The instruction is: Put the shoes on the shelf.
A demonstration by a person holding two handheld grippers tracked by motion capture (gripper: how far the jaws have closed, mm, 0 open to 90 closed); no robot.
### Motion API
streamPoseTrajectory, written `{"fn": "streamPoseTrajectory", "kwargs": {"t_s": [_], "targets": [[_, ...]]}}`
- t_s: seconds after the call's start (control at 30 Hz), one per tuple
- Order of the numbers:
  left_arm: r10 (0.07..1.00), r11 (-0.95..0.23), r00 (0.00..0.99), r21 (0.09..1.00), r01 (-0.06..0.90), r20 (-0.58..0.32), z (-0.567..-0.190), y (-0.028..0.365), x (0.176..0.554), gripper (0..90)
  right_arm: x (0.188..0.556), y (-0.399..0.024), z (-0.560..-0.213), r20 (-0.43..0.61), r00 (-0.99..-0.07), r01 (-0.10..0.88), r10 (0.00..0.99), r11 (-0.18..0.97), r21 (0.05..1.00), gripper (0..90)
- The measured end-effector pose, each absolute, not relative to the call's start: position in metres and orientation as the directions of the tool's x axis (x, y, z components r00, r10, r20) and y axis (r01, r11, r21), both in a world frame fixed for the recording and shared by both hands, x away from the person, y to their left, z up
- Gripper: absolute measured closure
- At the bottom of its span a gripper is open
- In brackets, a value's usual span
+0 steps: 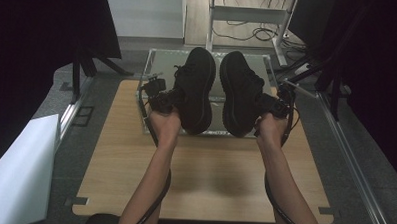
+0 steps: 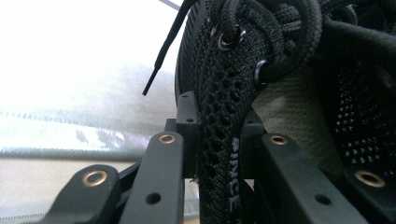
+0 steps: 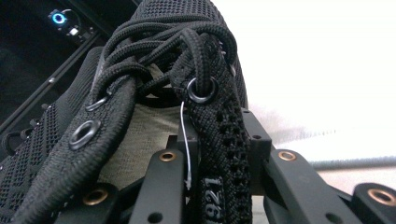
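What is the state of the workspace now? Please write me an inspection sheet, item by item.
Surface: wooden table, bare in front.
Job's things: left black shoe and right black shoe, soles up, over a clear box.
Clutter: nothing seen.
Grippers: left claw shut on the left shoe's knit edge; right claw shut on the right shoe's edge.
Cables: one trails under each forearm; more lie on the floor behind.
Surroundings: dark curtains, metal frame.
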State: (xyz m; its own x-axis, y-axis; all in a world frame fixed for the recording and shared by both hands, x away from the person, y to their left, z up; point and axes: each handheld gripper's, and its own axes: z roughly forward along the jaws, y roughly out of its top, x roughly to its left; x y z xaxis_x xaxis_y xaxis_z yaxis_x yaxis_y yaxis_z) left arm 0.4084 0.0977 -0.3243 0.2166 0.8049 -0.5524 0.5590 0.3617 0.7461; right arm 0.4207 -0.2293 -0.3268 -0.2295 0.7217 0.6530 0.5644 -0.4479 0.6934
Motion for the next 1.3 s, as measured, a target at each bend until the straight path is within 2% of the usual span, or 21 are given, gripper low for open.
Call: {"fn": "streamPoseTrajectory", "kwargs": {"t_s": [0.6, 0.77, 1.1, 1.2, 1.3], "targets": [[0.902, 0.274, 0.124, 0.771, 0.575, -0.413, -0.312, 0.075, 0.439, 74.6, 0.45, -0.209, -0.318, 0.496, -0.168, 0.543, 0.852, -0.34, 0.768, 74.1], [0.903, 0.267, 0.131, 0.774, 0.575, -0.409, -0.31, 0.071, 0.442, 68.1, 0.452, -0.201, -0.314, 0.468, -0.167, 0.531, 0.868, -0.32, 0.784, 71.3], [0.887, 0.24, 0.193, 0.776, 0.583, -0.42, -0.309, 0.066, 0.446, 48.8, 0.456, -0.192, -0.312, 0.455, -0.241, 0.545, 0.857, -0.268, 0.794, 50.8], [0.853, 0.278, 0.217, 0.765, 0.581, -0.475, -0.314, 0.071, 0.447, 44.6, 0.461, -0.195, -0.314, 0.501, -0.267, 0.57, 0.823, -0.284, 0.771, 42.2], [0.836, 0.284, 0.238, 0.76, 0.584, -0.495, -0.315, 0.074, 0.448, 41.1, 0.463, -0.198, -0.316, 0.537, -0.296, 0.575, 0.79, -0.301, 0.76, 34.8]]}}
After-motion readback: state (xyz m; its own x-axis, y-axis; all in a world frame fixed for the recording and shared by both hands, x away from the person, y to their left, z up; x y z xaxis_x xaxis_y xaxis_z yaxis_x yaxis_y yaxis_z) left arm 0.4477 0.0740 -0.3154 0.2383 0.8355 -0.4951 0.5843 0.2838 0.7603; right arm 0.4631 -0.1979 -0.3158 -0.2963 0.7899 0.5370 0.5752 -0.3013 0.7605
